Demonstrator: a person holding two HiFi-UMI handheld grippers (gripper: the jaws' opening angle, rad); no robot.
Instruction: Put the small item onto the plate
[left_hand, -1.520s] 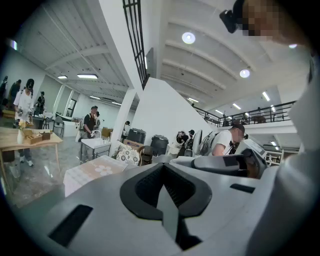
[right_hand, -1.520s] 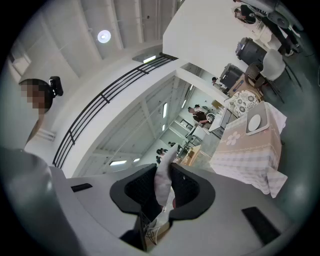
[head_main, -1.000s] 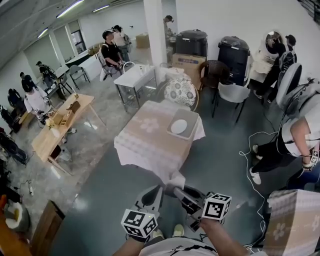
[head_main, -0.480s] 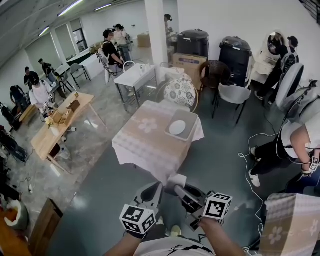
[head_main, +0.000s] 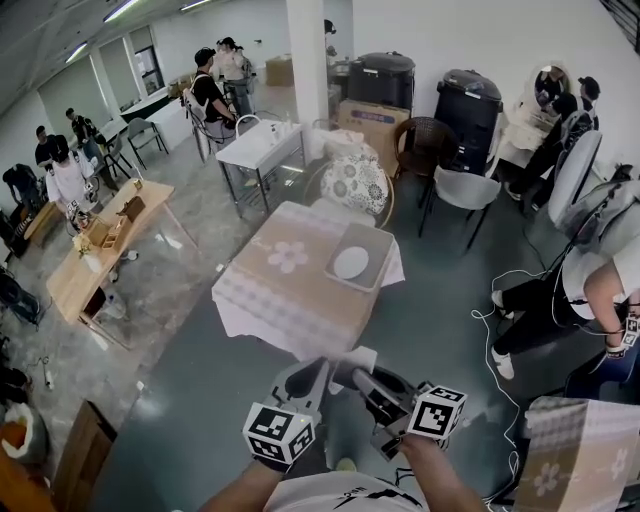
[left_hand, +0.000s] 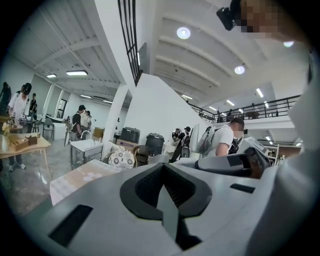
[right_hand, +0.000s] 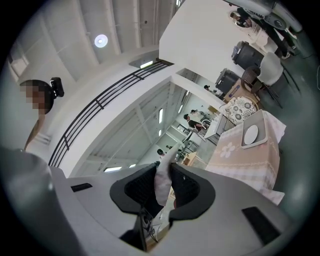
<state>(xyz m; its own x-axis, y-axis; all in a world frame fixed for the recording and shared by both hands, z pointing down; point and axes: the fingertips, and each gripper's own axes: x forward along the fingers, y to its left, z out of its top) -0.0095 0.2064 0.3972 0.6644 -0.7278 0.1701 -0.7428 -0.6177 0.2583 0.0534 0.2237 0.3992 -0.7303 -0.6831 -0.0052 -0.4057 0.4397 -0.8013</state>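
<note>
A white plate (head_main: 351, 262) lies on a grey tray (head_main: 373, 240) on a table with a pale checked cloth (head_main: 270, 290), some way ahead of me. Both grippers are held low and close to my body, short of the table. My right gripper (head_main: 358, 376) is shut on a small pale, soft item (head_main: 356, 357). In the right gripper view the item (right_hand: 163, 172) stands pinched between the pads of the right gripper (right_hand: 162, 192), and the plate (right_hand: 251, 134) shows far off. My left gripper (head_main: 312, 375) (left_hand: 164, 172) is shut, with nothing in it.
A seated person (head_main: 590, 285) and a floor cable (head_main: 500, 300) are to the right of the table. Chairs (head_main: 462, 190) and black bins (head_main: 380, 80) stand behind it. A wooden table (head_main: 100, 250) is at the left and a cloth-covered box (head_main: 578, 455) at the bottom right. Several people stand at the back left.
The table and plate have drifted slightly left in the head view as my head moves. Both grippers keep their pose, and the right one still holds the item.
</note>
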